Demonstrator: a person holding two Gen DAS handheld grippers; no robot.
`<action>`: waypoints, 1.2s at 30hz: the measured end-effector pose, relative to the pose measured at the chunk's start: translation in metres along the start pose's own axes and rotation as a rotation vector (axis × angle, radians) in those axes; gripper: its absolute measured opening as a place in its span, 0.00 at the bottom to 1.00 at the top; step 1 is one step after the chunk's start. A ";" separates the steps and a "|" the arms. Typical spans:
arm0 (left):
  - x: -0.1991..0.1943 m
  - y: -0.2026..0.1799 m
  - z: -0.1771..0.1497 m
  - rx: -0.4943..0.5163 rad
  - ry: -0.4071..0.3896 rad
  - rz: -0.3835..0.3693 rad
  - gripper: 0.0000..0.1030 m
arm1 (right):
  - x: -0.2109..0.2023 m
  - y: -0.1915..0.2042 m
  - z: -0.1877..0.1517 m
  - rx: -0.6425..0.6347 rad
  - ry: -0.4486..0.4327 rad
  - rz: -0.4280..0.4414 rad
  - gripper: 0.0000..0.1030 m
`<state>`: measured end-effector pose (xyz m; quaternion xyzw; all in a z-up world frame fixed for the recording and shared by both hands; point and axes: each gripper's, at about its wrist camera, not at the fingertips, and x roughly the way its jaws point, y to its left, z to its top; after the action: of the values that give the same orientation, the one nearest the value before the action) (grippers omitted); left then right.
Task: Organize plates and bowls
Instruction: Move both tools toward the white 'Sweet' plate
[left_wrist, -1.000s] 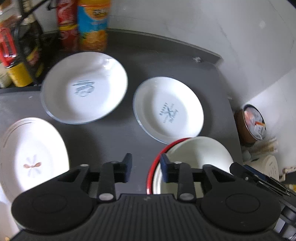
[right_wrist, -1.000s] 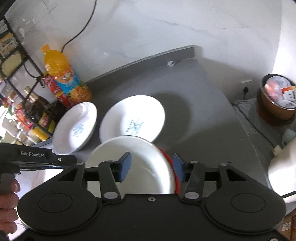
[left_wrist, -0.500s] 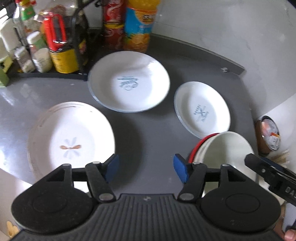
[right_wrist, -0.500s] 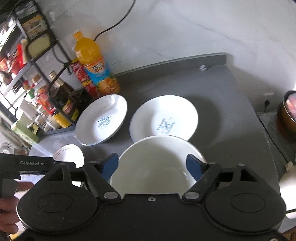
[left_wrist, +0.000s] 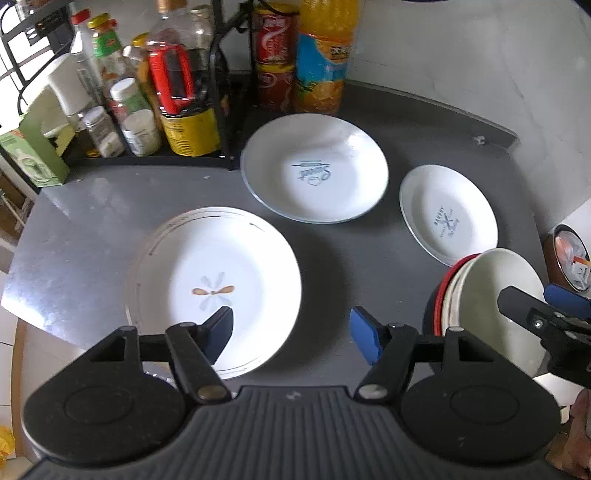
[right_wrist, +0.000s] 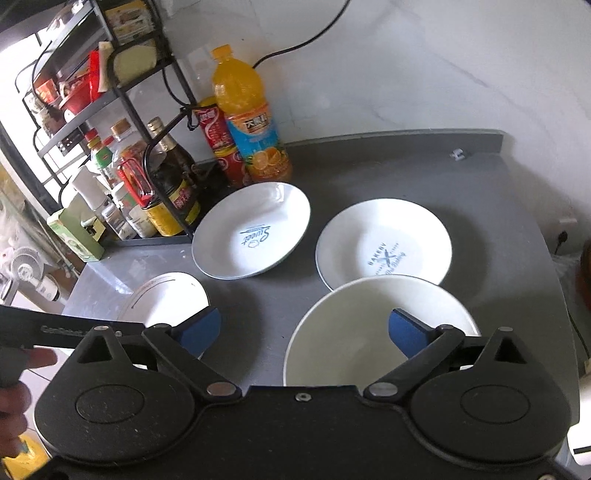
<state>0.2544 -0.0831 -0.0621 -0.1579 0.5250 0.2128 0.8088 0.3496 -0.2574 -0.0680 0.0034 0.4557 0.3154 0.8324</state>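
Plates and bowls, five lots, on a grey countertop (left_wrist: 369, 258). Item one: gold-trimmed plate (left_wrist: 218, 288), white with a small brown-and-grey motif at its centre, at 9 o'clock in the left wrist view; it seems to sit on another plate, though this cannot be confirmed. Item two: deep plate (left_wrist: 314, 173) with blue script lettering, at 12 o'clock, just in front of an orange drink bottle (left_wrist: 325, 55) and red cans (left_wrist: 275, 62). Item three: smaller plate (left_wrist: 448, 214) with a crossed blue emblem, at 2 o'clock, its near edge hidden behind the bowls. Item four: stack of bowls (left_wrist: 491, 295) at 3 o'clock, cream bowl uppermost, a red rim showing beneath. Left gripper (left_wrist: 291, 330): blue-padded jaws spread wide, holding nothing, above bare counter between the gold-trimmed plate and the bowls. Right gripper (right_wrist: 304, 330): jaws likewise wide apart and empty, its right pad over the interior of the top bowl, its left pad over the counter near the gold-trimmed plate. Also present: black wire rack (right_wrist: 110, 92) of condiment bottles and jars at 10 o'clock; a person's fingers (right_wrist: 14, 373) at the left edge of the right wrist view.
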 end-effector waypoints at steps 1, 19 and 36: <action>-0.002 0.003 -0.001 0.000 -0.006 0.003 0.68 | 0.001 0.002 0.000 0.000 -0.002 -0.001 0.97; 0.012 0.045 0.008 0.051 -0.004 -0.035 0.84 | 0.032 0.042 0.003 -0.003 0.022 -0.022 1.00; 0.064 0.092 0.062 0.220 0.033 -0.107 0.93 | 0.101 0.079 0.023 0.157 0.075 -0.148 1.00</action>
<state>0.2792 0.0370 -0.0988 -0.0995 0.5491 0.1081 0.8227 0.3656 -0.1343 -0.1080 0.0230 0.5086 0.2163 0.8331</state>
